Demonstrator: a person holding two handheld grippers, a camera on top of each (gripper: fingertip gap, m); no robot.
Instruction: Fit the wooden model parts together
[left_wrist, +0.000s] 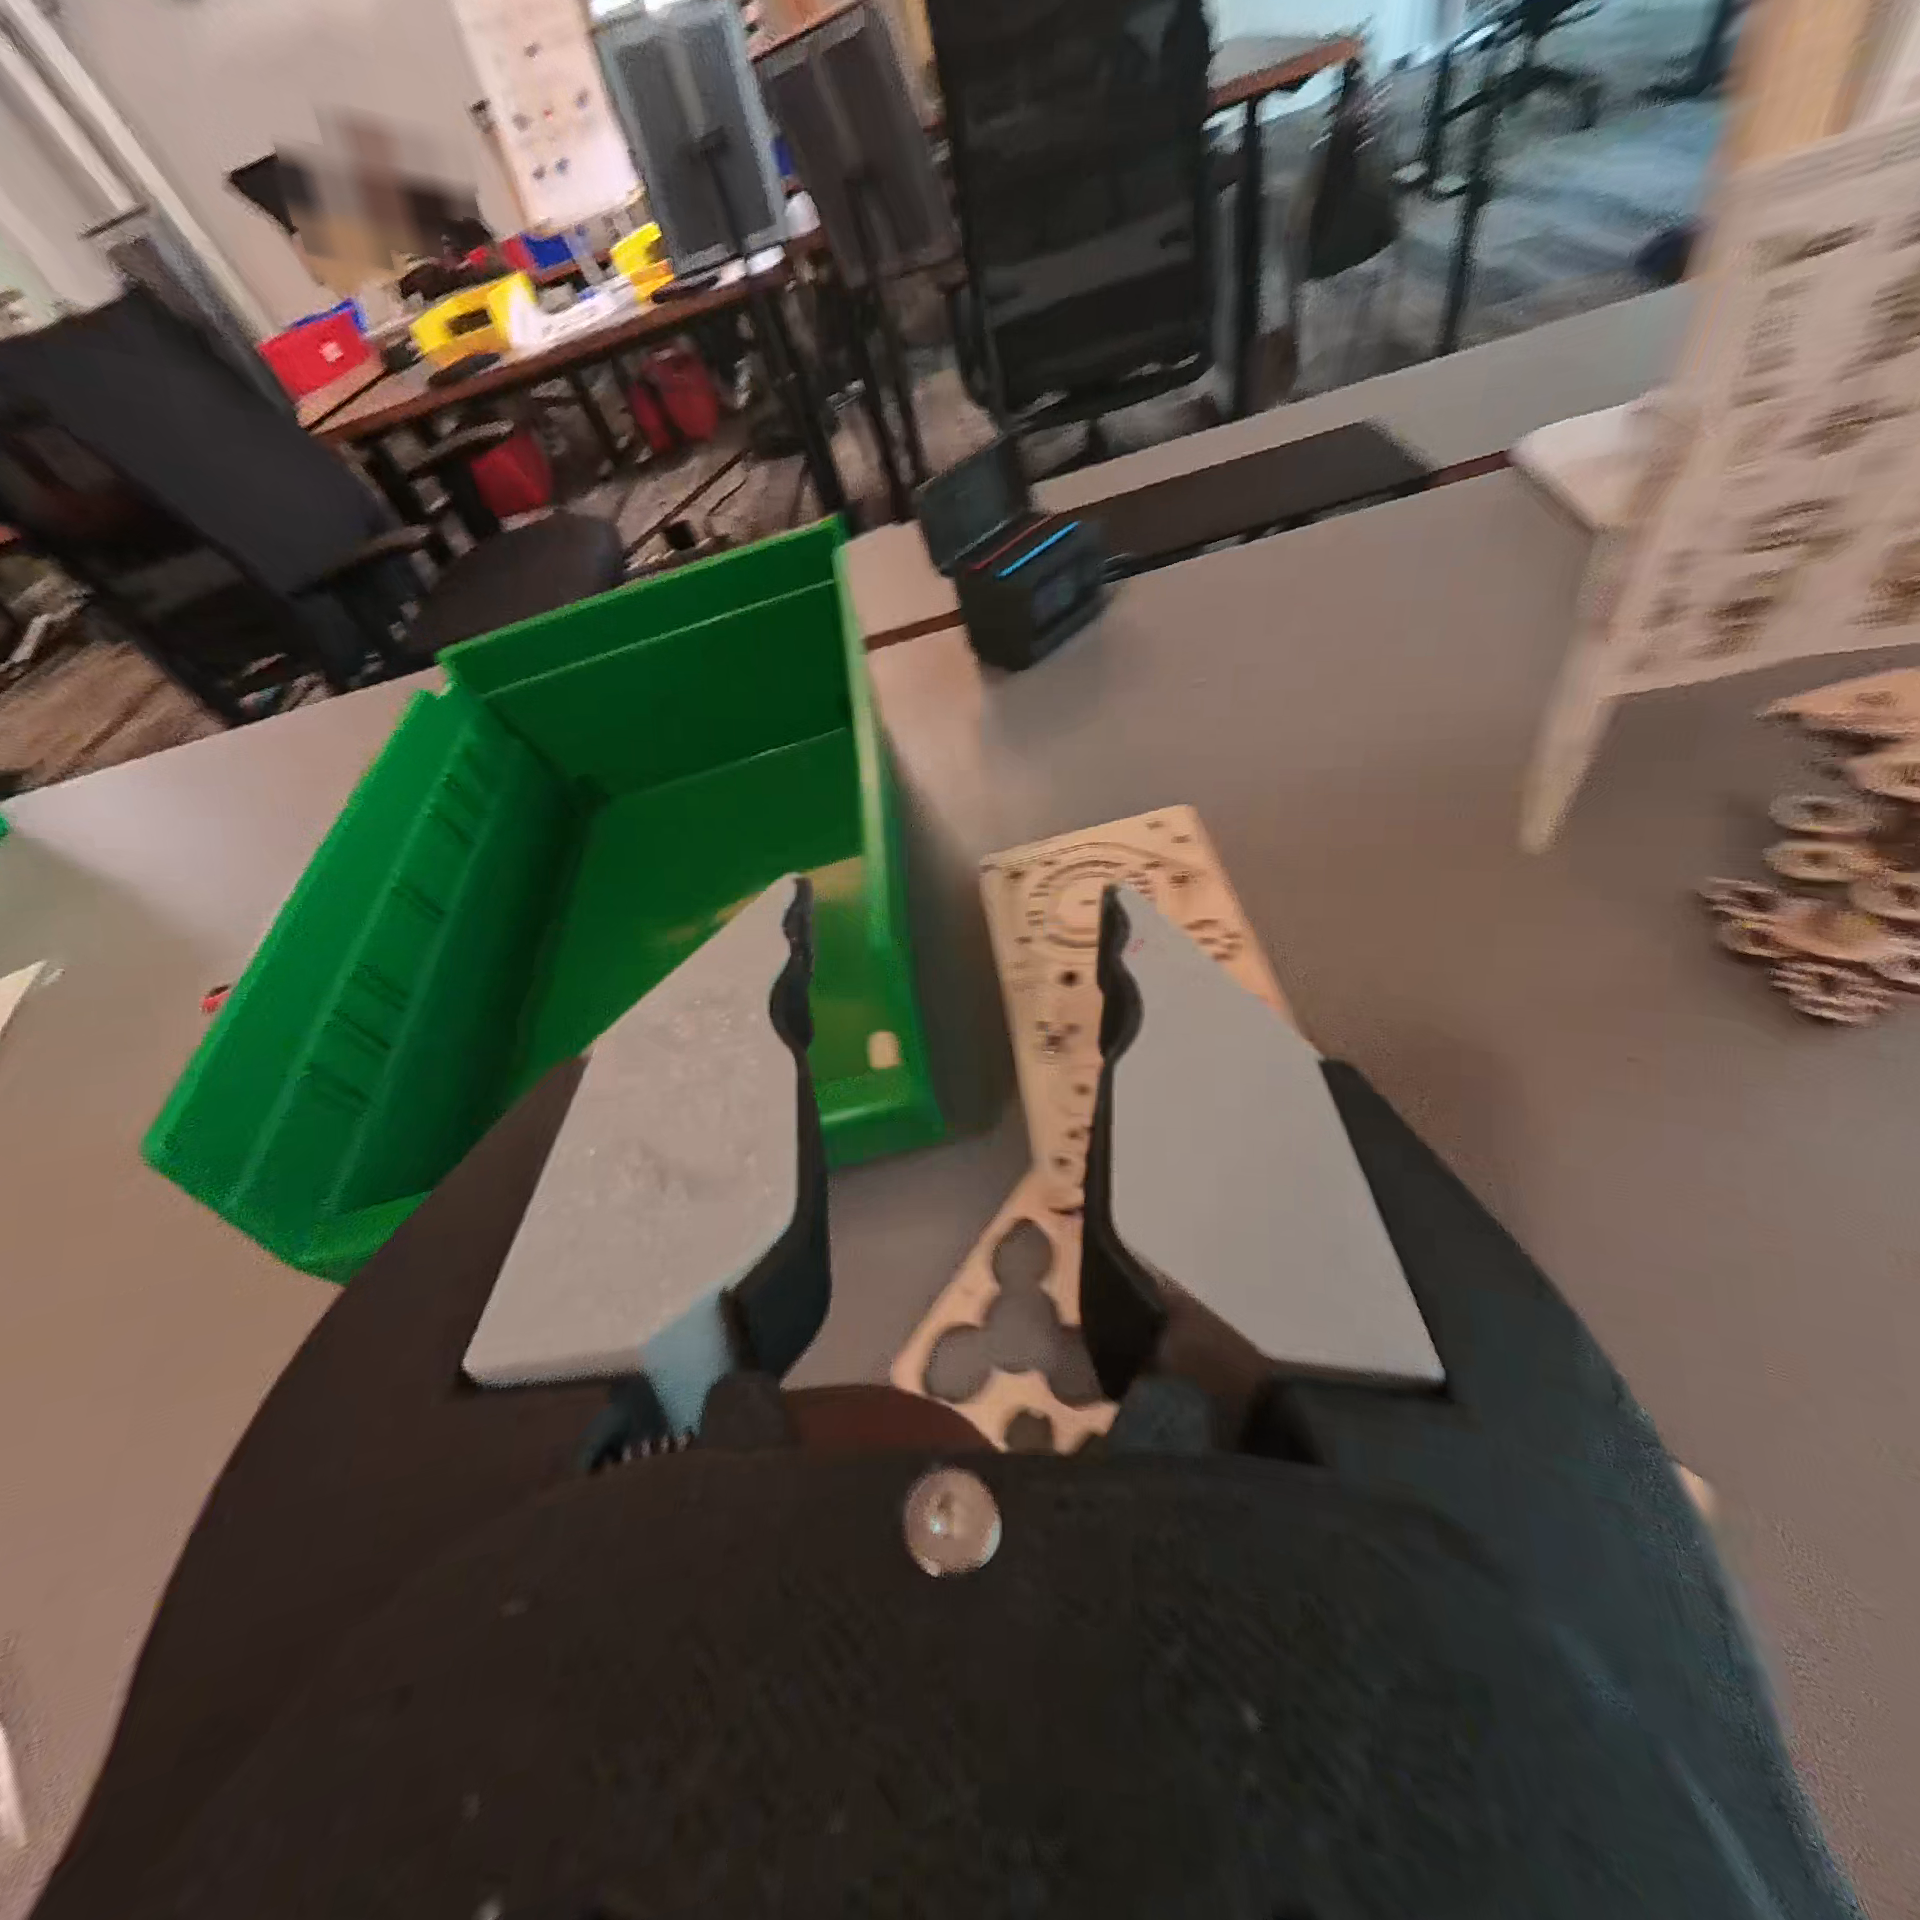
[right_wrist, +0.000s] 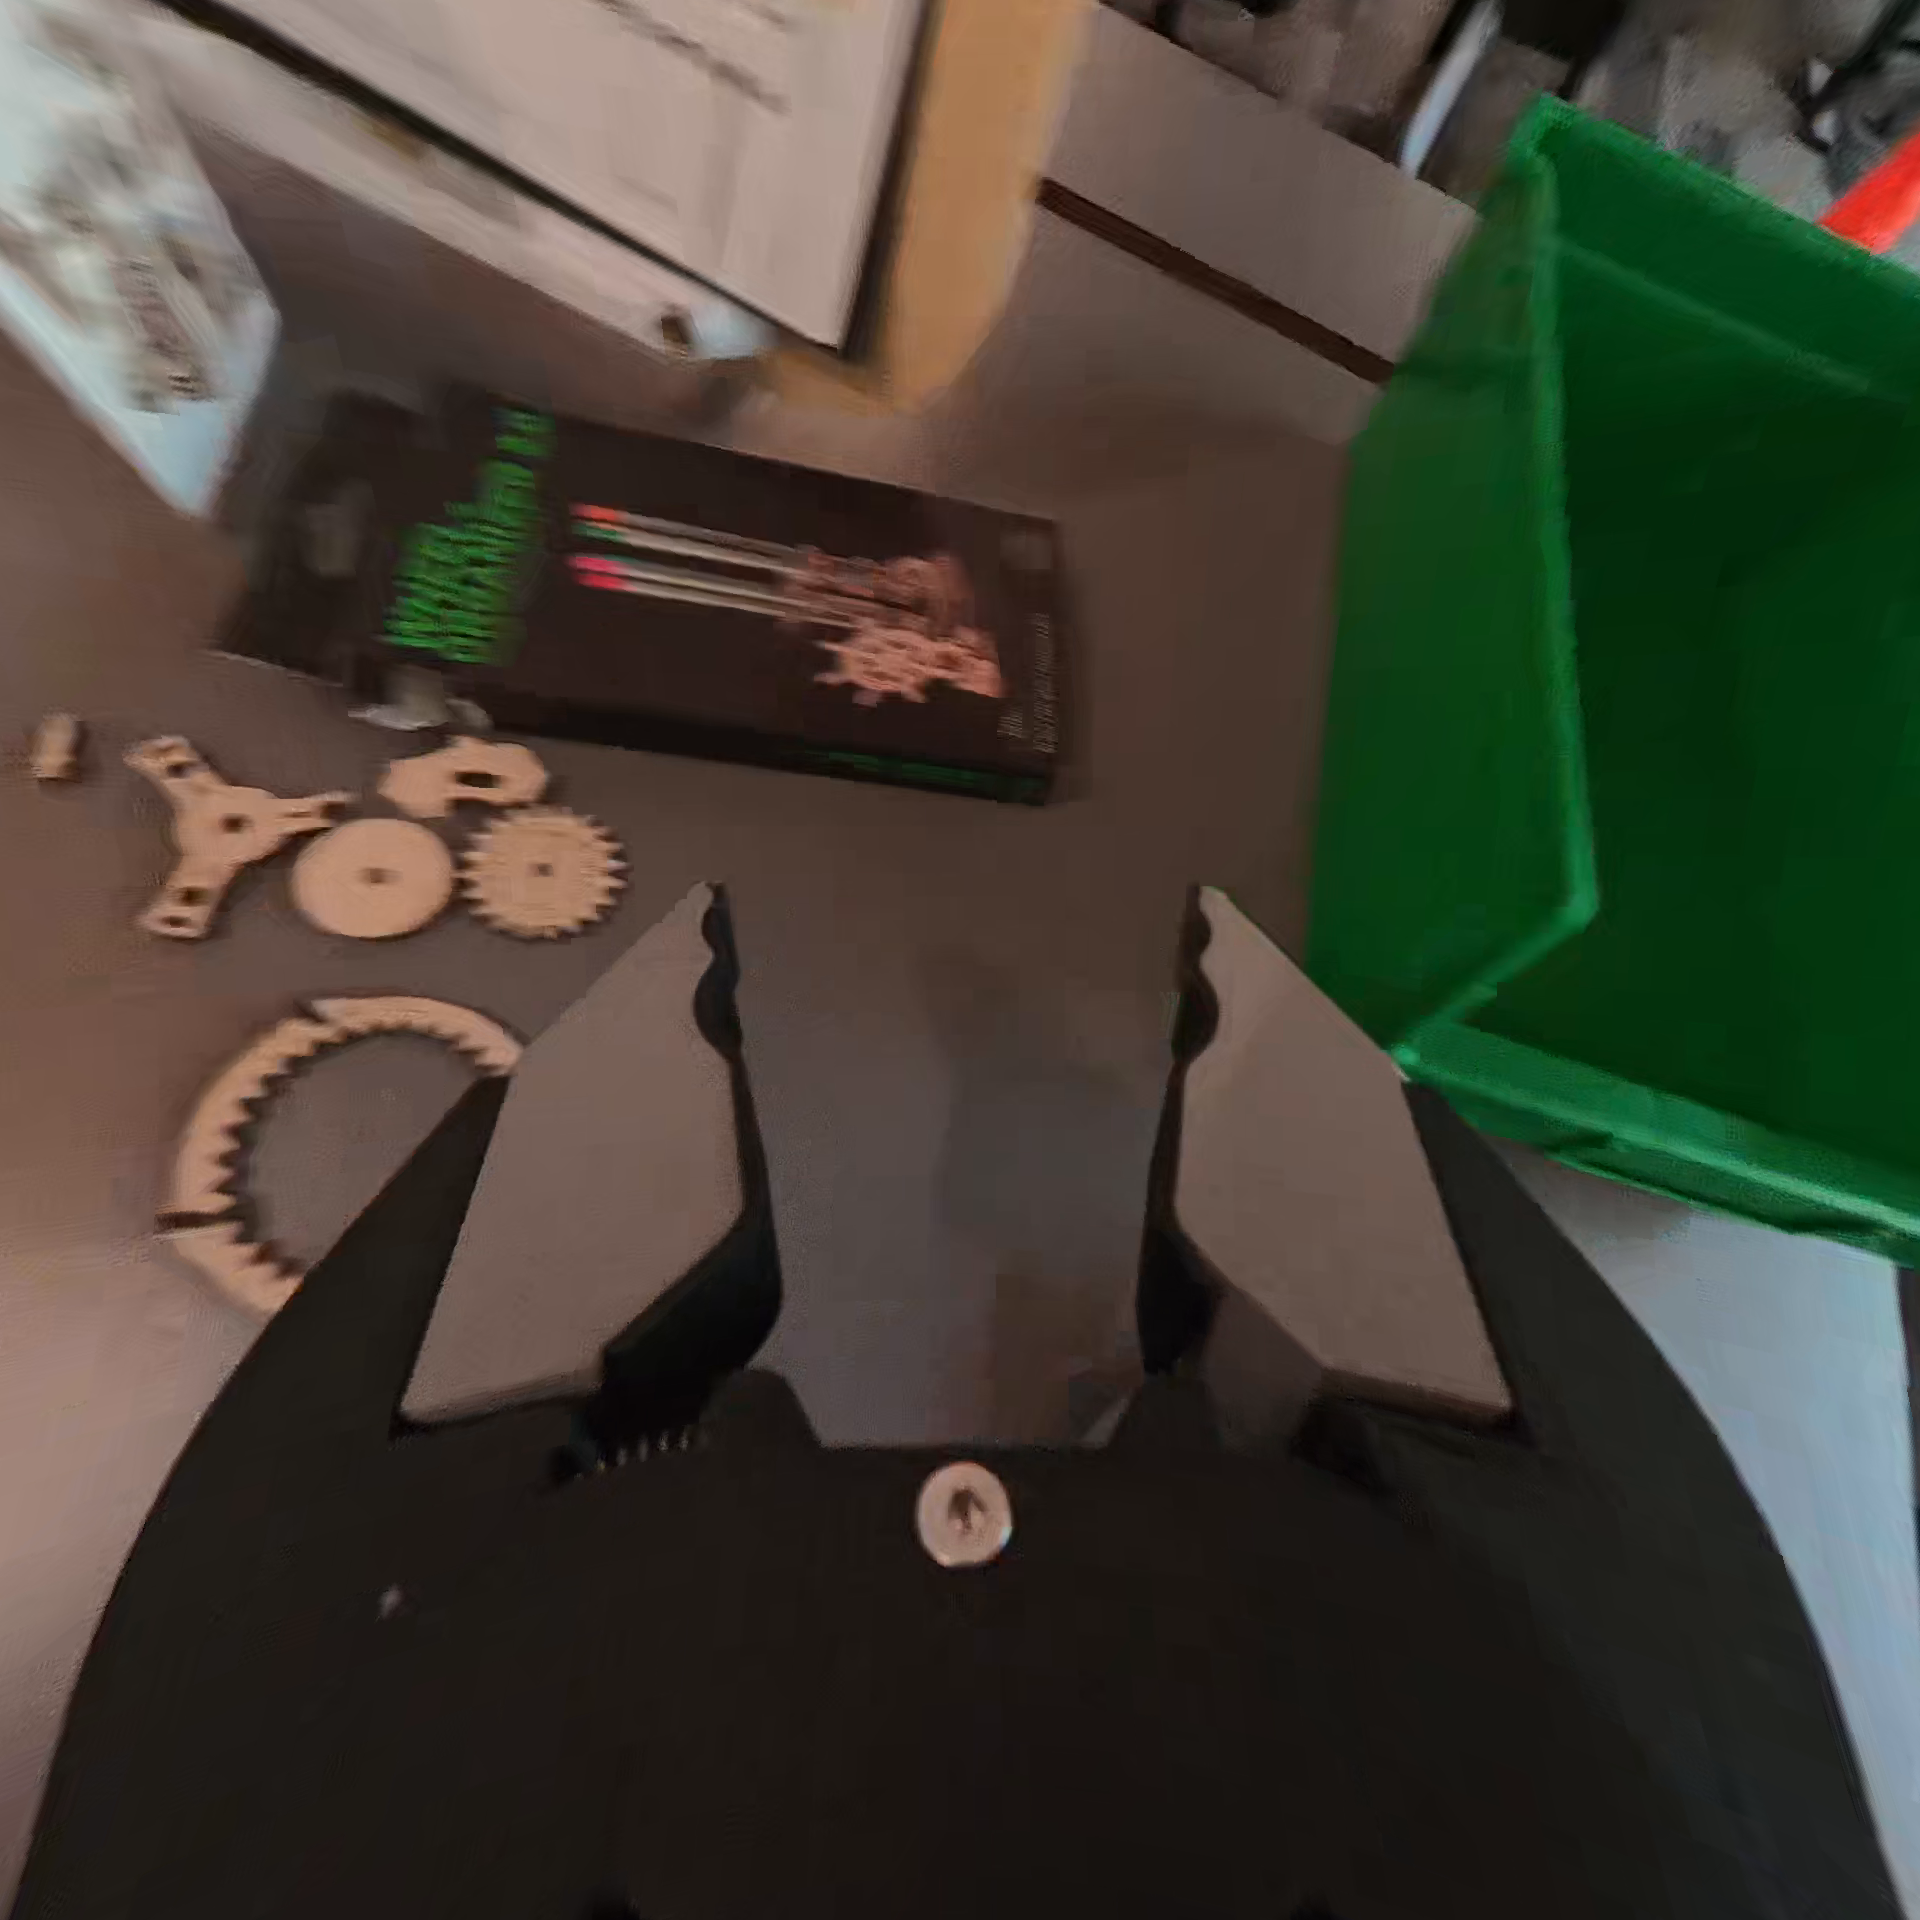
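In the left wrist view my left gripper (left_wrist: 954, 899) is open and empty above a flat wooden parts sheet (left_wrist: 1049, 1049) with punched-out holes, lying right of a green bin (left_wrist: 623, 831). A partly built wooden gear model (left_wrist: 1839, 883) stands at the far right. In the right wrist view my right gripper (right_wrist: 956, 904) is open and empty over bare table. Loose wooden parts lie to its left: a three-armed piece (right_wrist: 223, 831), a round disc (right_wrist: 372, 876), a toothed gear (right_wrist: 543, 873), a small curved piece (right_wrist: 468, 777) and a toothed ring segment (right_wrist: 301, 1101).
A black kit box (right_wrist: 727, 613) lies flat beyond the loose parts. The green bin (right_wrist: 1662, 665) stands at the right. A printed instruction sheet (left_wrist: 1787, 416) stands at the far right, and a small black device (left_wrist: 1023, 582) sits behind the bin. Both views are motion-blurred. Spacing between my two grippers at the tips: around 65 cm. To the toothed gear (right_wrist: 543, 873): right tips about 8 cm, left tips about 55 cm.
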